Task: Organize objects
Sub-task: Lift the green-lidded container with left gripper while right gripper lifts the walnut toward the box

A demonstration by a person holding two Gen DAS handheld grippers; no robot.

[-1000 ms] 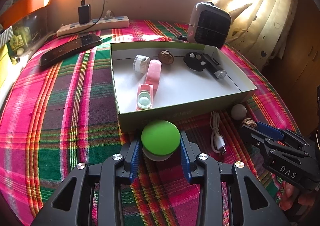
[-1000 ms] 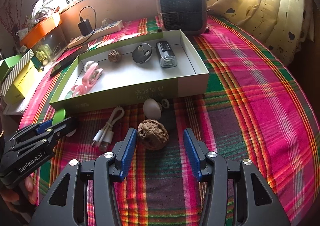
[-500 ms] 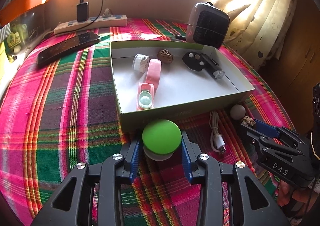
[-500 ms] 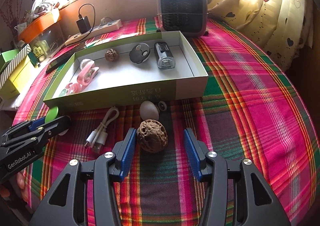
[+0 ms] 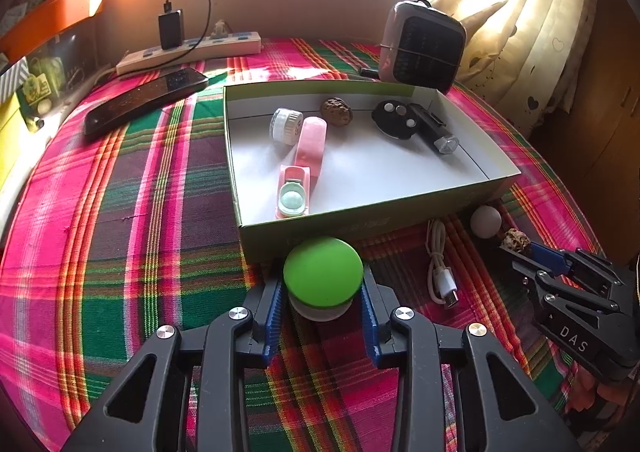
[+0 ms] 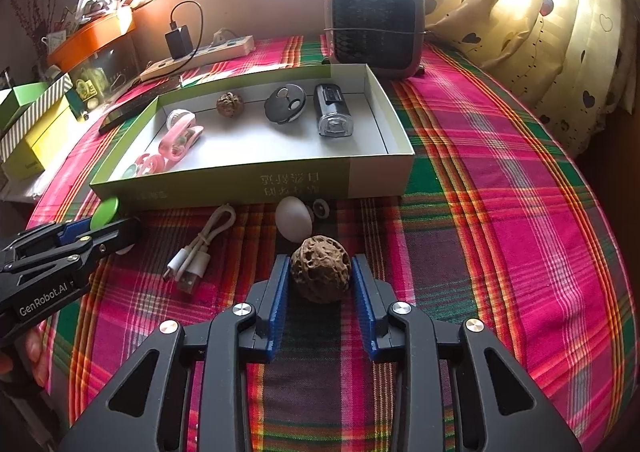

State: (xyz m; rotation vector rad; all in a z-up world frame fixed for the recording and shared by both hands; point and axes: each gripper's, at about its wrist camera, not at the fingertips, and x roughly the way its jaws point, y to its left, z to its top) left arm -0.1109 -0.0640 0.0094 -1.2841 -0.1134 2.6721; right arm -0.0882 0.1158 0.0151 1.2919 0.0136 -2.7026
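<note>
My left gripper (image 5: 322,284) has a small white jar with a green lid (image 5: 323,272) between its blue pads, which touch the lid's sides while the jaws are closing. It stands on the plaid cloth just before the open box (image 5: 360,217). My right gripper (image 6: 320,272) has its jaws closing on a brown walnut (image 6: 320,274), and both pads touch it. A white egg-shaped ball (image 6: 294,217) and a small ring (image 6: 321,208) lie just beyond it. The box holds a pink case (image 5: 310,143), a white jar, a second walnut, a black round piece and a flashlight (image 6: 332,111).
A white USB cable (image 6: 196,252) lies between the two grippers. Behind the box stand a small heater (image 5: 422,45), a power strip (image 5: 192,51) with a charger and a dark phone (image 5: 148,101). Yellow and green boxes (image 6: 36,131) sit at the far left, curtains at the right.
The right gripper's pads have come in from well apart onto the walnut. The left pads have drawn slightly closer to the green lid. Neither hand has shifted.
</note>
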